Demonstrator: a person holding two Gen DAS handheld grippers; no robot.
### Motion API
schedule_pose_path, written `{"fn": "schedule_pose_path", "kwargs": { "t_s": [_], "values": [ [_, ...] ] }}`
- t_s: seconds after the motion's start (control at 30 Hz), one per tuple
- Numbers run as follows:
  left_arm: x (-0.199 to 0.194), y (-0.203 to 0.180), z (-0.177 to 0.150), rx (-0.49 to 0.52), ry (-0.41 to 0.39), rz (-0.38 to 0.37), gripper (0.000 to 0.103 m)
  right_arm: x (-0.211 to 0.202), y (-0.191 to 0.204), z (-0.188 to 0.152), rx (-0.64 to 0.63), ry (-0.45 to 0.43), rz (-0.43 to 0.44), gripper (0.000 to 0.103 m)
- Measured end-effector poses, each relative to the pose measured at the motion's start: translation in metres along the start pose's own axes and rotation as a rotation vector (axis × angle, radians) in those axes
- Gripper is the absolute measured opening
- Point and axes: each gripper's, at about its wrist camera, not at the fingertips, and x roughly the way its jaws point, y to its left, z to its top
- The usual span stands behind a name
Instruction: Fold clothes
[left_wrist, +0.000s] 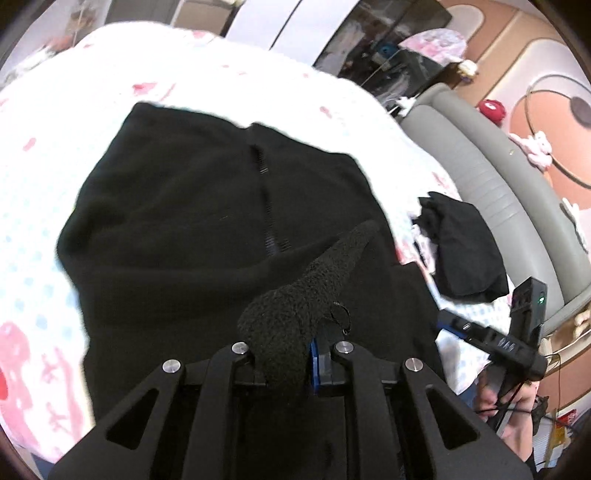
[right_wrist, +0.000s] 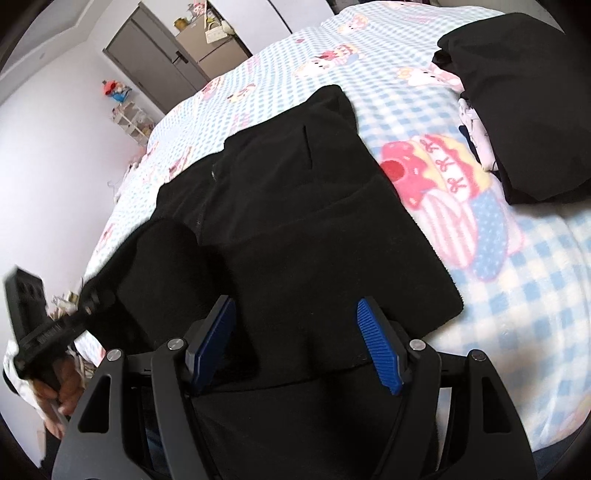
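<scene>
2 grippers work over a black fleece jacket (left_wrist: 207, 206) spread on a bed with a checked cartoon-print blanket (right_wrist: 517, 280). The left gripper (left_wrist: 291, 354) has its jaws pressed together on a bunched fold of the fleece, a rounded tongue of fabric rising up and forward out of the pinch, with a blue pad (left_wrist: 314, 365) just visible against the cloth. In the left wrist view the jacket's zip (left_wrist: 267, 206) runs down the middle of the garment. The right gripper (right_wrist: 295, 343) hovers low above the near edge of the jacket with its jaws wide apart, both ribbed blue pads (right_wrist: 380, 347) exposed and nothing between them. A second dark garment (right_wrist: 524, 107) lies in a heap on the blanket, well apart from the jacket, toward the grey padded headboard (left_wrist: 491, 184). A person's hand (right_wrist: 59, 384) grips the left tool's handle at the lower left of the right wrist view
</scene>
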Motion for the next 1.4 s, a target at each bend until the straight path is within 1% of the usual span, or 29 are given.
{"fn": "schedule_pose_path", "kwargs": {
  "t_s": [0.07,0.1,0.13,0.2,0.23,0.3,0.37,0.5,0.57,0.7,0.8,0.87,0.9,0.93,0.97,1.13,1.23,1.3,1.4],
  "values": [
    [0.004,0.015,-0.003,-0.014,0.023,0.004,0.014,0.001,0.005,-0.001,-0.012,0.006,-0.003,0.071],
    [0.013,0.022,-0.007,-0.004,0.054,0.010,0.015,0.004,0.008,-0.003,-0.024,0.012,-0.007,0.071],
    [0.026,0.027,-0.011,0.014,0.093,0.018,0.018,0.006,0.012,-0.004,-0.036,0.018,-0.010,0.074],
    [0.051,0.036,-0.022,0.037,0.174,0.096,0.018,0.013,0.023,-0.004,-0.073,0.025,-0.013,0.076],
    [0.051,0.037,-0.022,0.034,0.175,0.099,0.018,0.016,0.030,-0.004,-0.095,0.028,-0.013,0.076],
    [0.041,0.034,-0.017,0.014,0.140,0.067,0.022,0.023,0.043,-0.004,-0.138,0.034,-0.014,0.075],
    [0.030,0.031,-0.012,-0.005,0.106,0.036,0.048,0.030,0.056,-0.003,-0.181,0.040,-0.015,0.074],
    [0.012,0.025,-0.012,-0.003,0.033,0.025,0.048,0.045,0.082,-0.002,-0.267,0.051,-0.017,0.074],
    [0.012,0.024,-0.016,-0.001,0.031,0.024,0.048,0.053,0.095,-0.002,-0.309,0.063,-0.018,0.075],
    [0.017,0.023,-0.016,-0.010,0.043,0.045,0.050,0.082,0.111,-0.002,-0.379,0.132,-0.016,0.075],
    [0.021,0.022,-0.016,-0.018,0.052,0.062,0.050,0.101,0.111,-0.008,-0.384,0.174,-0.035,0.075],
    [0.024,0.022,-0.016,-0.023,0.058,0.073,0.046,0.105,0.106,-0.014,-0.371,0.170,-0.037,0.075],
    [0.025,0.022,-0.015,-0.025,0.061,0.079,0.042,0.105,0.104,-0.017,-0.365,0.164,-0.034,0.075],
    [0.026,0.021,-0.015,-0.027,0.064,0.084,0.025,0.104,0.103,-0.017,-0.363,0.159,-0.031,0.075],
    [0.028,0.021,-0.015,-0.030,0.067,0.090,0.020,0.101,0.101,-0.017,-0.357,0.154,-0.028,0.075],
    [0.010,0.008,-0.008,0.008,0.016,0.079,0.016,0.083,0.099,-0.006,-0.309,0.104,-0.014,0.075],
    [0.005,0.012,-0.007,0.005,0.004,0.093,0.016,0.081,0.099,-0.002,-0.301,0.094,-0.022,0.075],
    [0.006,0.023,-0.010,-0.013,0.024,0.119,0.016,0.085,0.094,-0.004,-0.285,0.109,-0.035,0.075],
    [0.017,0.041,-0.013,-0.035,0.113,0.090,0.016,0.092,0.088,-0.006,-0.261,0.131,-0.054,0.075]
  ]
}}
